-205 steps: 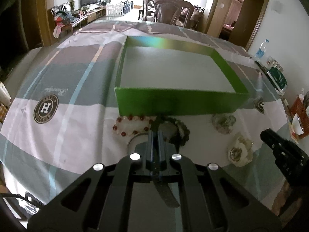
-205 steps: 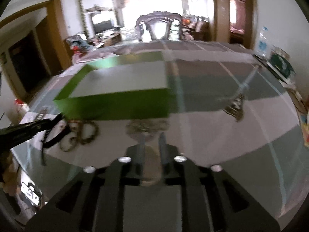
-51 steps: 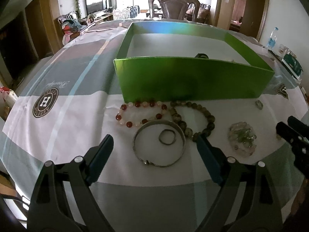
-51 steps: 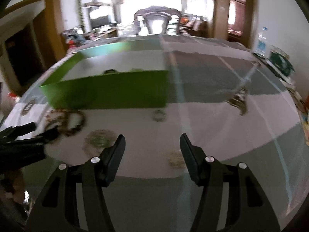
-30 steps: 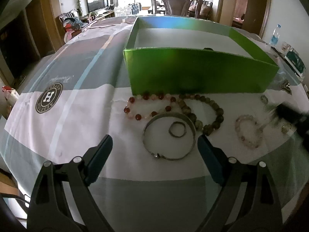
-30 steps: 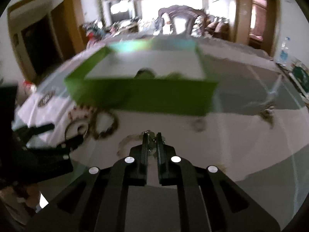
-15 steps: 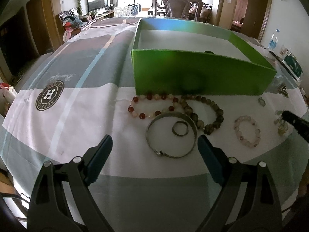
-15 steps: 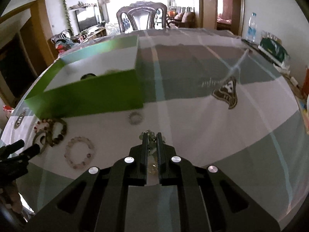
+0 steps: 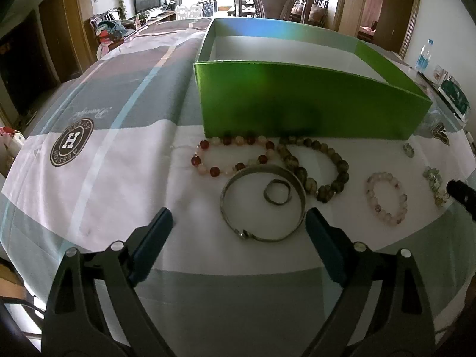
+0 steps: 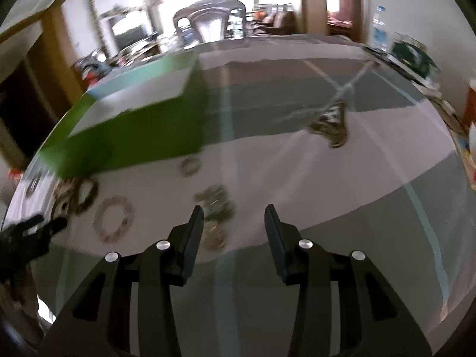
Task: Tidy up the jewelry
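Both claws are wide open right now, nothing held in either one.

The left claw (image 9: 238,220) hangs low over the desk (image 9: 89,196), and the silver bangle (image 9: 263,203) sits pretty much dead between its two fingers, just ahead of the tips. A small ring (image 9: 278,192) lies inside the bangle. Just past those, the red bead bracelet (image 9: 232,157) and the dark bead bracelet (image 9: 315,169) lie side by side, touching where they meet, both right up against the front wall of the green box (image 9: 309,104). The bangle's far edge overlaps the two bead bracelets a bit. Off to the right, well clear of this claw, there's a pale pink bracelet (image 9: 386,197), then a little greenish cluster (image 9: 434,178) near the tip of the other claw, plus a tiny green piece (image 9: 408,150) closer to the box corner.

The right wrist view is blurry, so details are rough. The right claw (image 10: 233,217) is spread over a clump of greenish jewelry (image 10: 215,200) that lies just ahead of its left finger, more to that side than centered. A small ring-like piece (image 10: 189,165) sits further out near the box (image 10: 134,131), and the pale bracelet (image 10: 113,218) is off to the left. The box's inside floor is only partly visible, so I can't tell what's in it.
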Motion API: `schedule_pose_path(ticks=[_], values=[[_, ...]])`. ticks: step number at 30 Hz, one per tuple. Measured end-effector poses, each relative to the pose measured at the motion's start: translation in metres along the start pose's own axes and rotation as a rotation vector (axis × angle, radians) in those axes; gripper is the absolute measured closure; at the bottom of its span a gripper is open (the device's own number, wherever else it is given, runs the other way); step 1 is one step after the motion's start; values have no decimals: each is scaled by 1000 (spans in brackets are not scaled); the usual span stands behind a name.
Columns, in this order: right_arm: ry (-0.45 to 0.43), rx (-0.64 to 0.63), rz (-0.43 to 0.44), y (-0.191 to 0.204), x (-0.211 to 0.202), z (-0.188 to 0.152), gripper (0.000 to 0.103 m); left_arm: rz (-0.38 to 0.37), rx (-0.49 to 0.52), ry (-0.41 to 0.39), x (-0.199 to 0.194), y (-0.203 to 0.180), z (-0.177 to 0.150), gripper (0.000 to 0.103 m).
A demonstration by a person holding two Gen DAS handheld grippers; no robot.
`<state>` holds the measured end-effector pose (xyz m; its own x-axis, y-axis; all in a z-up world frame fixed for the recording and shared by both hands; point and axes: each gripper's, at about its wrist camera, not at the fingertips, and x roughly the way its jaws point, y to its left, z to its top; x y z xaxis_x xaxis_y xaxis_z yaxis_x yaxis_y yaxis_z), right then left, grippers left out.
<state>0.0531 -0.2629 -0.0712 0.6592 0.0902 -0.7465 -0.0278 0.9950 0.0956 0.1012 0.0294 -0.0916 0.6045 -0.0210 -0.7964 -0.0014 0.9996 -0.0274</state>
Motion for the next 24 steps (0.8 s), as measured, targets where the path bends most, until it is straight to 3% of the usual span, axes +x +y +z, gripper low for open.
schedule_pose_path(ticks=[6, 10, 16, 19, 21, 24], values=[[35, -67, -26, 20, 18, -4, 61, 6, 6, -3, 3, -1, -1, 10], [9, -97, -23, 31, 19, -7, 76, 7, 2, -7, 5, -3, 0, 9], [-16, -117, -13, 40, 20, -8, 77, 22, 12, -23, 9, -4, 2, 9], [-19, -122, -12, 41, 21, -8, 77, 17, 20, -39, 8, -4, 1, 16], [-20, -124, -8, 40, 22, -6, 77, 16, 31, -58, 6, -6, 2, 30], [-20, -127, -2, 40, 22, -7, 77, 20, 53, -77, 4, -10, 0, 34]])
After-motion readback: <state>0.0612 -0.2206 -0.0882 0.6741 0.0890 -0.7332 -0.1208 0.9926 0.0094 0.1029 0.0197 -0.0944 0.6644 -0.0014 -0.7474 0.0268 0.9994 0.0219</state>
